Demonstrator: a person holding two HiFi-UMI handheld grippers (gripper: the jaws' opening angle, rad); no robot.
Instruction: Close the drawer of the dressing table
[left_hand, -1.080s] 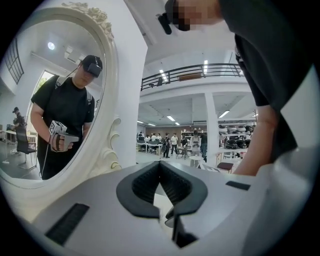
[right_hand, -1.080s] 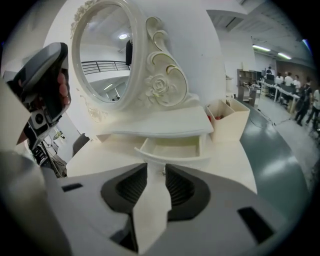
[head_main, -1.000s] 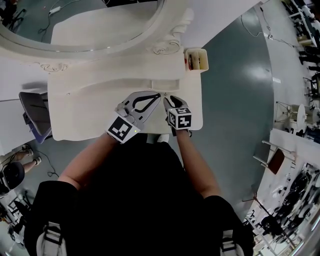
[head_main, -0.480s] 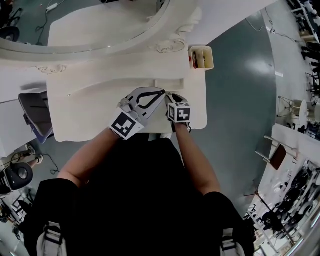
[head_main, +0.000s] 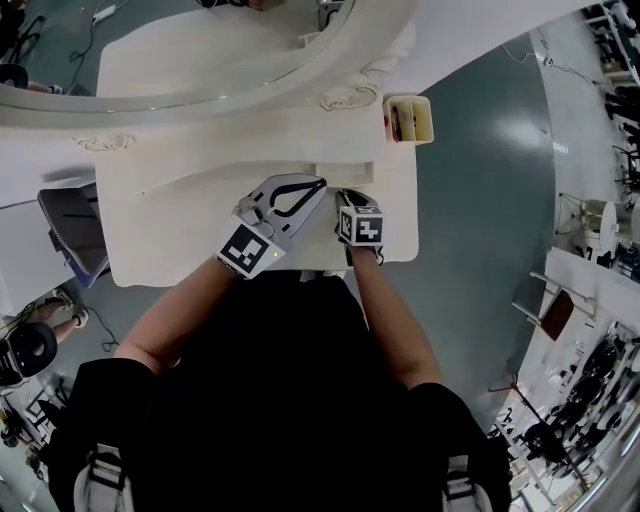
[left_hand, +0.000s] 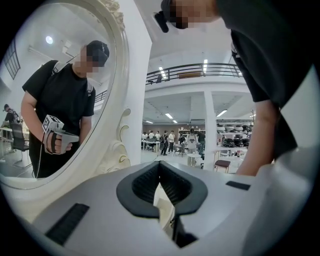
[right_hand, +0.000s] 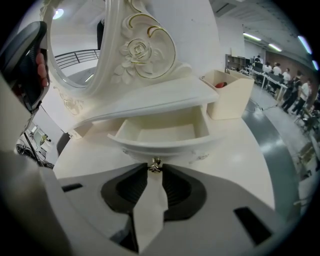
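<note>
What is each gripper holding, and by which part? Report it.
Right gripper: its jaws, just closing, pinch the small metal knob of the open drawer at their tips. Left gripper: shut, holding nothing.

Bench (head_main: 170, 225): coated in cream paint, smooth, with a soft sheen.
Drawer (right_hand: 165, 146): finished in the same smooth cream paint, inside and out.
Knob (right_hand: 155, 165): made of bright, polished metal.
Mirror frame (right_hand: 142, 50): carved, glossy cream, lined with gilt.
Floor (head_main: 480, 200): smooth, grey-green, glossy.

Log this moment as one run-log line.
drawer: open | right gripper: jaws just closing, knob between them | left gripper: shut, empty
</note>
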